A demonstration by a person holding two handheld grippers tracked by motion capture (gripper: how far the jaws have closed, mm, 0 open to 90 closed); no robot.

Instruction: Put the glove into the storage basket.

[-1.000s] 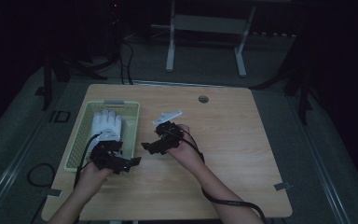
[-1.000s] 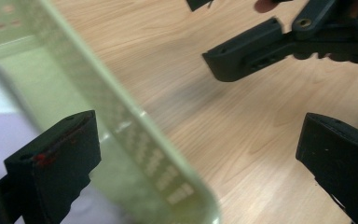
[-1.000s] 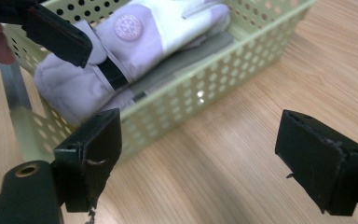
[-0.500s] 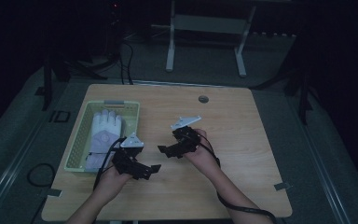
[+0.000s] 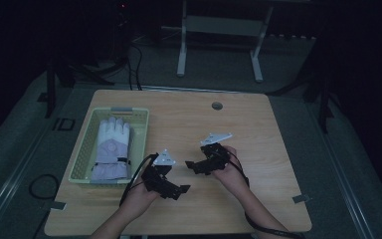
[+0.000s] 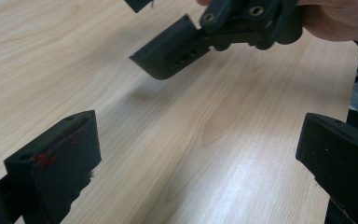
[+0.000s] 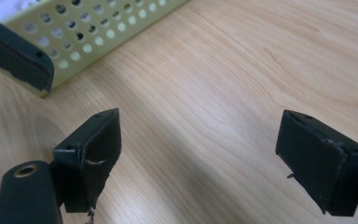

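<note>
The person's left forearm comes in from the bottom edge of the high view and angles up toward the middle of the table, its hand wrapped around the black two-jaw left gripper (image 5: pixel 176 187), which points to the right, low over the wood. A grey three-cornered plate sits on top of it and a black cable loops back from it toward the person. In the left gripper view its jaws stand wide apart with nothing but bare wood between them.

The right forearm enters from the lower right, and its hand holds the black two-jaw right gripper (image 5: pixel 193 165) pointing left, so that the two tools face each other near the table's centre, close together but apart. The right gripper also appears at the top of the left gripper view, with fingers curled around its body. Its own jaws are spread wide and hold nothing.

The white and lilac padded glove (image 5: pixel 111 148) lies flat, fingers pointing away from the person, inside the pale green perforated plastic basket (image 5: pixel 82 151) on the left part of the table, near the left gripper.

The light wooden rectangular table (image 5: pixel 258 124) has a round grommet near its far edge. Around it the room is dim: grey floor, cables on the left, a pale metal frame beyond.
</note>
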